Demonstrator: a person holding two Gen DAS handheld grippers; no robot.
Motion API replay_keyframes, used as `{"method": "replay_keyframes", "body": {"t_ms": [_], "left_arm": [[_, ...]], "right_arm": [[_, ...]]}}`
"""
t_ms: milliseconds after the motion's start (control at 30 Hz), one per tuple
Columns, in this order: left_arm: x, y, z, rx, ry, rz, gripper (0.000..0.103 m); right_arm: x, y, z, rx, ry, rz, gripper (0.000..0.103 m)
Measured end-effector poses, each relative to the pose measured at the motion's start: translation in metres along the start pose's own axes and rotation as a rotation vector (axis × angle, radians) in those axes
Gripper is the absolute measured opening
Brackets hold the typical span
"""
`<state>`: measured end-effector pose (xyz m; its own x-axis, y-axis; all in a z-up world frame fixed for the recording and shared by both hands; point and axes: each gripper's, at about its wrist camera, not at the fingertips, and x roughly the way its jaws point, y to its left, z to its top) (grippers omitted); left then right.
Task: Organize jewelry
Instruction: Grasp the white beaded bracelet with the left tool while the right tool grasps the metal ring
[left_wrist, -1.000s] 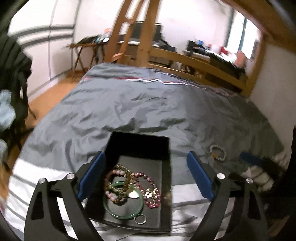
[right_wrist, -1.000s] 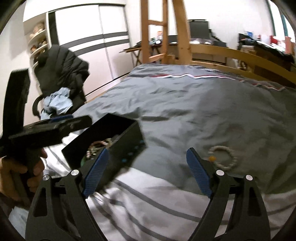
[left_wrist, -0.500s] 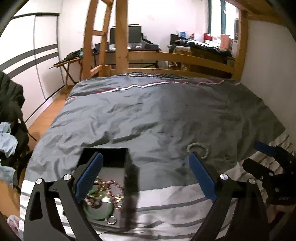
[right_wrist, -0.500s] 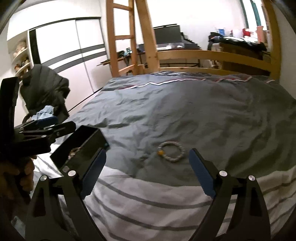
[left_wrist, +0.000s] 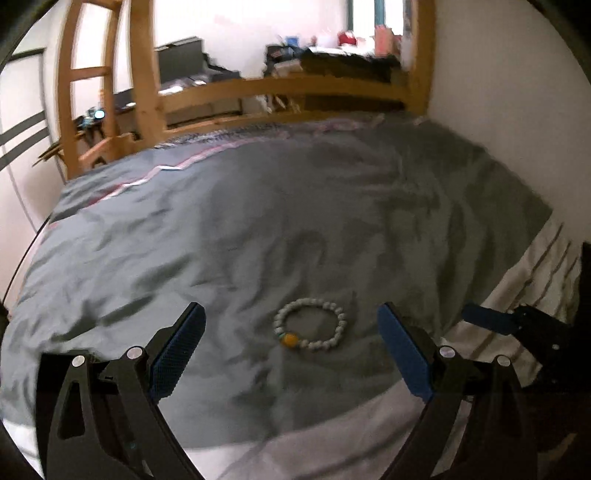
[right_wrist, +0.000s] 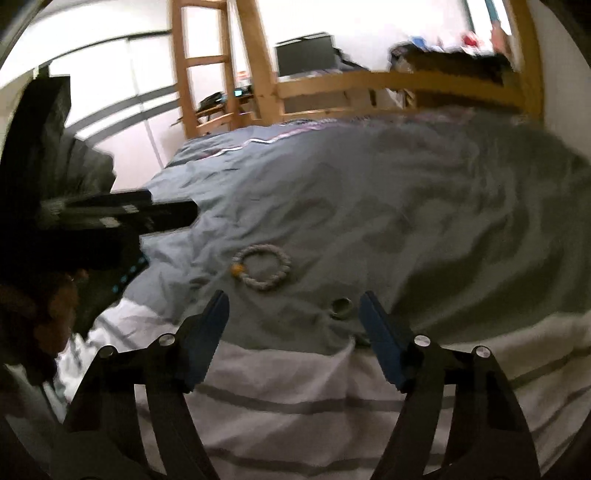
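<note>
A: Fingers first. Left gripper (left_wrist: 291, 347): jaws wide apart, nothing between the pads, nothing held. Right gripper (right_wrist: 293, 332): jaws closing, still clear of everything, no grip yet.

B: And the piece they're after?

A: Beaded bracelet (left_wrist: 310, 325), lying flat on the grey duvet (left_wrist: 258, 221), just ahead of the left fingertips and centred in their gap. From the right wrist view the same bracelet (right_wrist: 262, 267) sits ahead and left of centre, further off. Left hand looks nearer, better lined up.

B: Long axis?

A: A slightly flattened loop, wider across the fingers' line than along it. I'd guess a pinch on the near arc suits.

B: Looks?

A: Pale, whitish-green round beads, one orange bead at the near-left side. Loop open, no tangle.

B: Anything around it?

A: A small ring (right_wrist: 341, 306) on the duvet, just ahead of the right fingers, near the right-hand pad. Striped white sheet (right_wrist: 295, 387) nearer still. Wooden bed frame (left_wrist: 258, 88) beyond. View blurred.
</note>
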<state>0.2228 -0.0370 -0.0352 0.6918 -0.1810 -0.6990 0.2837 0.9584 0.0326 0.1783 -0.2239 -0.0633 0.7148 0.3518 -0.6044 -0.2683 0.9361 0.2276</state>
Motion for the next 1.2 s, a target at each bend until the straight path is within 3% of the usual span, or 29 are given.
{"method": "replay_keyframes", "body": {"t_ms": [233, 433, 500, 567, 633, 667, 767, 833, 1200], "left_arm": [[0.06, -0.015, -0.007, 0.058, 0.048, -0.06, 0.092], [0.086, -0.008, -0.012, 0.054, 0.108, -0.078, 0.09], [0.095, -0.007, -0.014, 0.07, 0.133, -0.072, 0.079], [0.105, -0.004, -0.018, 0.067, 0.176, -0.063, 0.06], [0.107, -0.001, -0.02, 0.045, 0.188, -0.062, 0.055], [0.106, 0.0, -0.019, 0.042, 0.189, -0.061, 0.047], [0.101, 0.008, -0.017, -0.005, 0.2, -0.065, 0.023], [0.1, 0.015, -0.016, -0.048, 0.207, -0.076, 0.013], [0.073, 0.012, 0.002, -0.061, 0.13, -0.103, 0.009]], "right_arm": [[0.032, -0.017, 0.001, 0.041, -0.008, -0.005, 0.062], [0.059, -0.022, -0.01, 0.032, 0.048, -0.036, 0.053], [0.067, -0.02, -0.013, 0.025, 0.064, -0.057, 0.048], [0.075, -0.023, -0.015, 0.034, 0.089, -0.09, 0.04], [0.073, -0.028, -0.015, 0.055, 0.086, -0.108, 0.031], [0.072, -0.03, -0.015, 0.064, 0.085, -0.116, 0.026], [0.068, -0.033, -0.016, 0.083, 0.084, -0.121, 0.02], [0.066, -0.036, -0.016, 0.093, 0.075, -0.114, 0.02], [0.054, -0.042, -0.012, 0.146, 0.0, -0.088, 0.02]]}}
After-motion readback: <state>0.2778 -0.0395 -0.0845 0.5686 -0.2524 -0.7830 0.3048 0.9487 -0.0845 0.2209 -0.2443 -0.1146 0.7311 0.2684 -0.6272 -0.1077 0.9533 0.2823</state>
